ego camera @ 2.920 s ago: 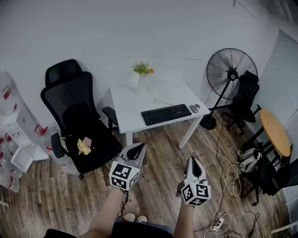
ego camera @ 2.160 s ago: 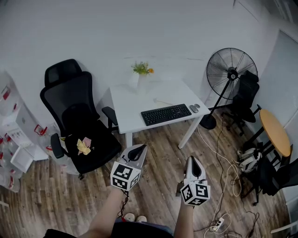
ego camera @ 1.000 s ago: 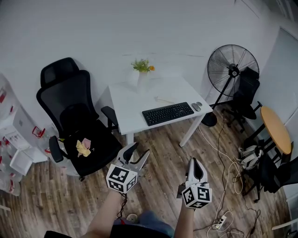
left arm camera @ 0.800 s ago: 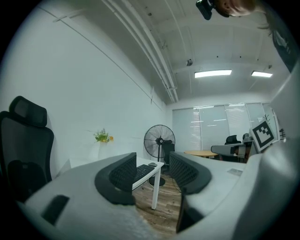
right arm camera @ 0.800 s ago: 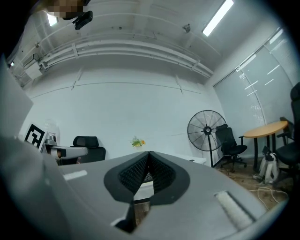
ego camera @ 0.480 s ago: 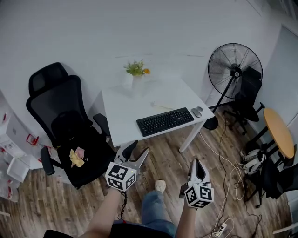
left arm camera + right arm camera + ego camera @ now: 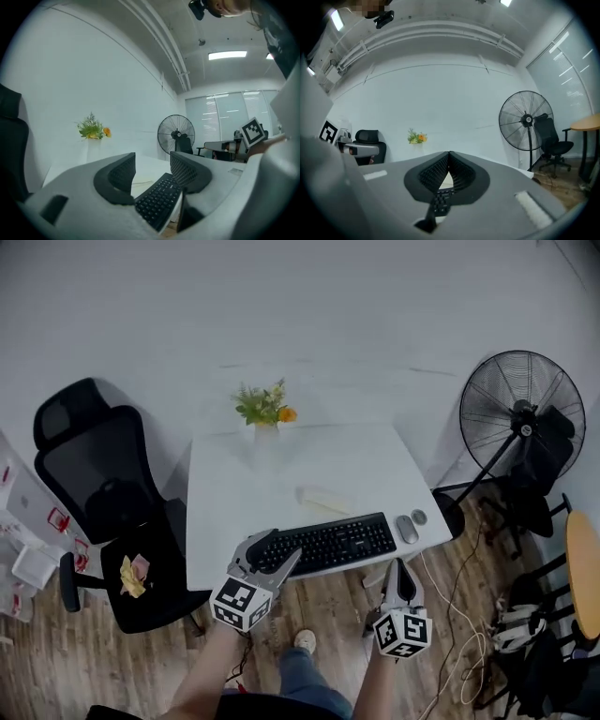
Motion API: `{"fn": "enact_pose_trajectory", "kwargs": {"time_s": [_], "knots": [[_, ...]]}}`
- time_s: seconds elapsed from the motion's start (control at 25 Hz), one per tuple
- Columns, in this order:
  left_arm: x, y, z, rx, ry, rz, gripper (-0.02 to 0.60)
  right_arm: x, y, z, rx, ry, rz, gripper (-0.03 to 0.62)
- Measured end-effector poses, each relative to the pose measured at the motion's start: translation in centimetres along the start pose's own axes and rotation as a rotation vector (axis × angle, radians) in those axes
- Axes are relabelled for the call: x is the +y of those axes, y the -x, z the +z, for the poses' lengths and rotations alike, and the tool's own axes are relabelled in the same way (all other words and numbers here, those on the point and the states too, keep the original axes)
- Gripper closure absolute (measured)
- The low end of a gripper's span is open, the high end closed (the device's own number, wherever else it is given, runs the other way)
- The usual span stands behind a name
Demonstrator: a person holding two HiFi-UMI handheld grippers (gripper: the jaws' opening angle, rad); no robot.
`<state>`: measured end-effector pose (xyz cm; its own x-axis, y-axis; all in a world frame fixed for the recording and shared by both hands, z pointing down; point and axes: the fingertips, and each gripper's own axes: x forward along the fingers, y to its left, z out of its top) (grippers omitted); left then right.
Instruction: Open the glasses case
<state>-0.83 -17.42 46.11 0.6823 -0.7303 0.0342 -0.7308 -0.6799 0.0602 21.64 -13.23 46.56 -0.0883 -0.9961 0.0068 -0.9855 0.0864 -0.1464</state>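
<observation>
A pale oblong case (image 7: 323, 498), which seems to be the glasses case, lies shut on the white desk (image 7: 234, 512) behind the black keyboard (image 7: 328, 542). My left gripper (image 7: 274, 551) hovers over the keyboard's left end at the desk's front edge. Its jaws are opening, and in the left gripper view nothing is between them, only the keyboard (image 7: 157, 199) beyond the gripper (image 7: 152, 159). My right gripper (image 7: 401, 568) is shut and empty, just in front of the desk's near right corner, below the mouse (image 7: 407, 529). In the right gripper view its pads (image 7: 449, 157) meet.
A vase of flowers (image 7: 262, 413) stands at the desk's back edge. A black office chair (image 7: 103, 512) is left of the desk, a standing fan (image 7: 520, 423) and another chair to the right. Cables (image 7: 469, 634) run over the wooden floor; a round wooden table (image 7: 586, 587) is far right.
The person has walked up to the desk, so both grippers have come from mid-floor to its front edge. The left jaws, shut earlier, now stand apart; the right stays shut.
</observation>
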Motion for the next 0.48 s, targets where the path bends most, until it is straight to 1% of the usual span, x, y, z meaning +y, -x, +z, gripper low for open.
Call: {"fn": "enact_pose_trajectory", "kwargs": {"time_s": [0.12,0.24,0.48], "knots": [[2.2,-4.8,0.2,0.009,0.035,0.051,0.360,-2.5,-5.9,0.3,0.026,-0.011,0.050,0.580],[4.0,-8.5,0.1,0.025,0.027,0.090,0.360,-4.1,-10.2,0.1,0.054,-0.011,0.093,0.580],[5.4,-12.1,-0.2,0.029,0.072,0.122,0.360,-5.9,-15.4,-0.5,0.090,-0.011,0.138,0.580]]}}
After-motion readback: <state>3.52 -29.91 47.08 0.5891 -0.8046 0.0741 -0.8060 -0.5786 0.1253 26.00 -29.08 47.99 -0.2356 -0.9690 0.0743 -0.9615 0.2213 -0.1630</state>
